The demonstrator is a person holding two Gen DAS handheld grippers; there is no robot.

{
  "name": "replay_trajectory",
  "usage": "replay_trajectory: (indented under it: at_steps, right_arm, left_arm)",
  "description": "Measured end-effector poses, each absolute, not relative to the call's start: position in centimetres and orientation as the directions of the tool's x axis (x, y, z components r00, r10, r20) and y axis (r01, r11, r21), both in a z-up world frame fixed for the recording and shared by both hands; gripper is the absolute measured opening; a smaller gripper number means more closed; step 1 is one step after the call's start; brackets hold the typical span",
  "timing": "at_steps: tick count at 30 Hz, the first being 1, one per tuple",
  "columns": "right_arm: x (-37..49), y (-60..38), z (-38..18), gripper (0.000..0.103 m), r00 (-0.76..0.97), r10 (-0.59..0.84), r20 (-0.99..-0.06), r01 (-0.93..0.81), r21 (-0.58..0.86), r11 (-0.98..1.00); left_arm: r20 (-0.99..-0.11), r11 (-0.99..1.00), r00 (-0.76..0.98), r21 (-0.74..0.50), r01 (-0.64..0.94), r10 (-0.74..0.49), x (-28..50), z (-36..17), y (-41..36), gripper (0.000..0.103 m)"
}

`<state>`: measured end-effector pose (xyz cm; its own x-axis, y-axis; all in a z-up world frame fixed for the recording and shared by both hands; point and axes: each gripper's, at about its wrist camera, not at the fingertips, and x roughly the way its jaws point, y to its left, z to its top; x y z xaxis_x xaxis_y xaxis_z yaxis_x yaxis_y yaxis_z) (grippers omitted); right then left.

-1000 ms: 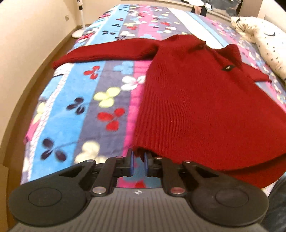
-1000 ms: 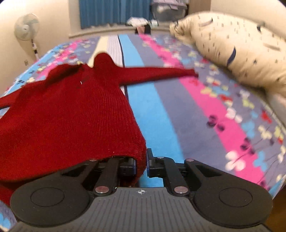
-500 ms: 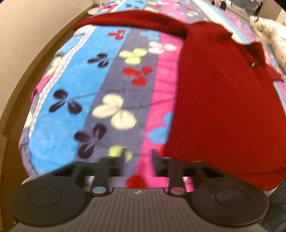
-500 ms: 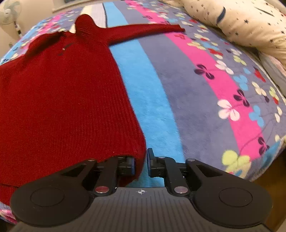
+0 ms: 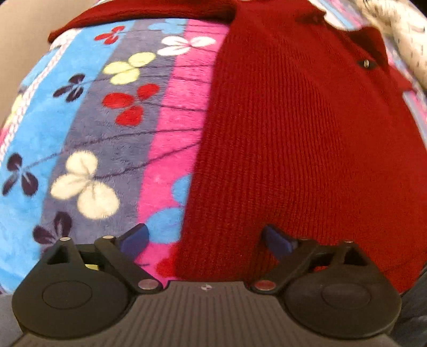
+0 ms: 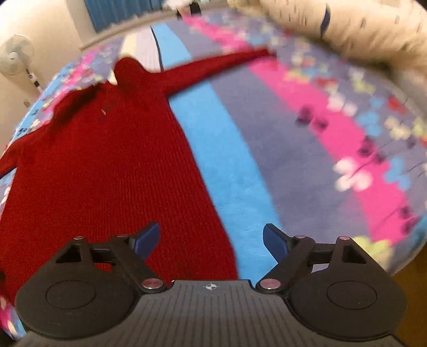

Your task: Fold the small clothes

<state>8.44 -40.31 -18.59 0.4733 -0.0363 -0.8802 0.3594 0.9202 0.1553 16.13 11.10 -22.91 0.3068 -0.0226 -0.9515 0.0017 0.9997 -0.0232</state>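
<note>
The red knitted sweater [image 5: 293, 138] lies flat, face up, on the flowered blanket [image 5: 88, 138] of the bed, body spread and both sleeves stretched out sideways. In the left wrist view one sleeve [image 5: 149, 13] runs off toward 11 o'clock; in the right wrist view the other sleeve [image 6: 213, 66] reaches toward 1 o'clock, ending near the pillow [image 6: 360, 29].

The left gripper [image 5: 205, 239] has just been opening, and its jaws now stand wide. The sweater's near hem corner lies between them, free, with the blue pads clear of the cloth. The right gripper [image 6: 210, 239] has likewise just been opening; its jaws are wide over the opposite hem corner, where the side edge of the sweater meets the blue stripe, and nothing is clamped.

By the look of it, the laying-out step is finishing: the garment has been spread and let go, and no fold is made yet. The next move likely calls for a fresh grasp, probably on a sleeve or a side edge, carried toward the middle of the body. Knit is thick and stretchy, so the jaws should bite both layers and lift before dragging, or the blanket's pile may catch the cloth and wrinkle it.
</note>
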Motion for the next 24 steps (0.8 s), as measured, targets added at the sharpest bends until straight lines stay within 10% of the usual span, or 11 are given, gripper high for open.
replay_trajectory:
  at_steps: [2,4,5,15,19,23,24]
  right_arm:
    - [9.8,-40.5,-21.0,0.074,0.379,0.033,-0.925,0.402,0.197,0.894]
    - [9.5,-39.9,-21.3,0.046,0.4,0.07,-0.914,0.371,0.231,0.899]
    - [9.3,-39.3,-20.8,0.017,0.408,0.084,-0.909,0.325,0.231,0.917]
    - [4.6,-38.8,-16.3,0.01,0.46,0.067,-0.885,0.25,0.201,0.947]
    - [5.1,-37.1,-19.1,0.019,0.4,0.005,-0.916,0.313,0.142,0.939]
    - [3.1,-35.1,-14.8,0.063,0.477,-0.095,-0.874,0.283,0.05,0.958]
    - [2.0,-34.2,-13.1,0.066,0.517,-0.113,-0.849,0.261,0.031,0.965]
  left_arm:
    - [-0.944,0.997,0.32,-0.062,0.054,-0.076,15.9,-21.9,10.5,0.021]
    - [-0.947,0.998,0.314,-0.056,0.038,-0.065,15.8,-21.0,9.8,0.021]
    - [-0.946,0.998,0.321,-0.036,0.048,-0.05,15.7,-20.5,9.5,0.02]
    - [-0.943,0.997,0.332,-0.002,0.08,-0.029,12.0,-18.3,10.4,0.009]
    - [-0.954,0.999,0.301,0.032,0.043,0.018,11.5,-20.7,10.6,0.021]
    - [-0.927,0.995,0.372,0.076,0.063,0.048,9.6,-17.4,9.9,0.092]
    - [-0.914,0.995,0.403,0.079,0.056,0.05,8.9,-16.2,9.7,0.095]
